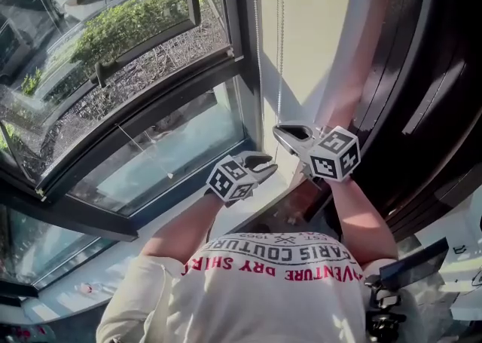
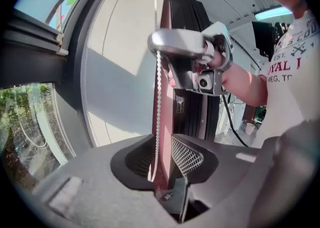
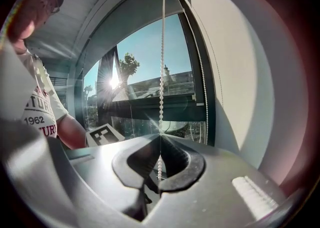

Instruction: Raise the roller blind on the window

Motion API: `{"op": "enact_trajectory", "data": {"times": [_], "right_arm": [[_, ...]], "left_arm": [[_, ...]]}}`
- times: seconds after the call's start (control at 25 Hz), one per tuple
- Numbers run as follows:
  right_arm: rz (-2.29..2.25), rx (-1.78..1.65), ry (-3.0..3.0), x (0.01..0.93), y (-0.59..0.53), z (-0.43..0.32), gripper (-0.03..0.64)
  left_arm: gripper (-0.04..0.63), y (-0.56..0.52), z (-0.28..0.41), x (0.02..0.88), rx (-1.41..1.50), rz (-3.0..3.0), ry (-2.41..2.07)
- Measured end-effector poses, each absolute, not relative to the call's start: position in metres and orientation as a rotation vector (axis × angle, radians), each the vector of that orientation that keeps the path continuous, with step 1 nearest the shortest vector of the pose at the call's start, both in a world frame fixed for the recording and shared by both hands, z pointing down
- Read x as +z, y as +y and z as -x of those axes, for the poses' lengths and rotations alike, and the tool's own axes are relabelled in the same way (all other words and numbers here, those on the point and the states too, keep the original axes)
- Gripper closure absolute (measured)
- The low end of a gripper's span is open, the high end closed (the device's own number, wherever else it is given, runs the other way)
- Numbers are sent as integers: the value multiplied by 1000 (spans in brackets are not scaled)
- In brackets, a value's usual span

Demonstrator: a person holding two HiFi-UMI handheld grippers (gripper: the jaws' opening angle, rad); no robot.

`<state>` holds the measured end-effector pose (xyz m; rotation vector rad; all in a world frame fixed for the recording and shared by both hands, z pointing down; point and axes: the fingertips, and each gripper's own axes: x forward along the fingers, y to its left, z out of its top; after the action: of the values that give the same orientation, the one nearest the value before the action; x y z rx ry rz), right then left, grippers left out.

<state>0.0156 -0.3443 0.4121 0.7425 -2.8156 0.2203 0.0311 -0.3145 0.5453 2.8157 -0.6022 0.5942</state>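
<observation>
Head view: left gripper [image 1: 262,163] and right gripper [image 1: 292,135] are both up at the bead chain [image 1: 280,55], which hangs beside the dark window frame [image 1: 239,25] along a cream wall strip [image 1: 316,32]. The right one sits a bit higher, the left just below and beside it. The glass below looks out on shrubs.

Left gripper view: left gripper [image 2: 161,159] jaws stand apart. The chain [image 2: 158,101] drops straight through the gap, nearer the left-hand pad, and neither pad clamps it. Above, the right gripper [image 2: 159,45] has the same chain at its tip, with a hand [image 2: 220,69] behind it.

Right gripper view: right gripper [image 3: 160,158] jaws are closed together, pinching the chain [image 3: 162,71]; beads show above and below the pinch line, and the chain runs taut to the top. A second chain run [image 3: 202,71] hangs by the frame. The grey roller blind [image 3: 135,26] covers only the upper part of the window, with sky and sun below it. The left gripper's marker cube [image 3: 105,134] is low left.
</observation>
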Motion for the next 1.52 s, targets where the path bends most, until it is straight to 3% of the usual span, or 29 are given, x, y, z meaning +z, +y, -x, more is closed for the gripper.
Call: {"op": "enact_trajectory", "data": {"times": [0.44, 0.72, 0.92, 1.16, 1.52], "right_arm": [[-754, 228, -2808, 410, -338, -21, 607], [-745, 225, -2809, 410, -329, -18, 607], [-746, 223, -2805, 408, -327, -17, 607], [-747, 220, -2795, 409, -326, -15, 607], [-757, 224, -2795, 410, -327, -15, 607]], "left_arm": [[471, -347, -16, 363, 128, -2927, -613], [471, -349, -40, 285, 32, -3013, -612], [478, -351, -46, 257, 19, -3031, -613], [570, -353, -49, 252, 18, -3023, -596], [584, -353, -50, 255, 44, -3020, -541]]}}
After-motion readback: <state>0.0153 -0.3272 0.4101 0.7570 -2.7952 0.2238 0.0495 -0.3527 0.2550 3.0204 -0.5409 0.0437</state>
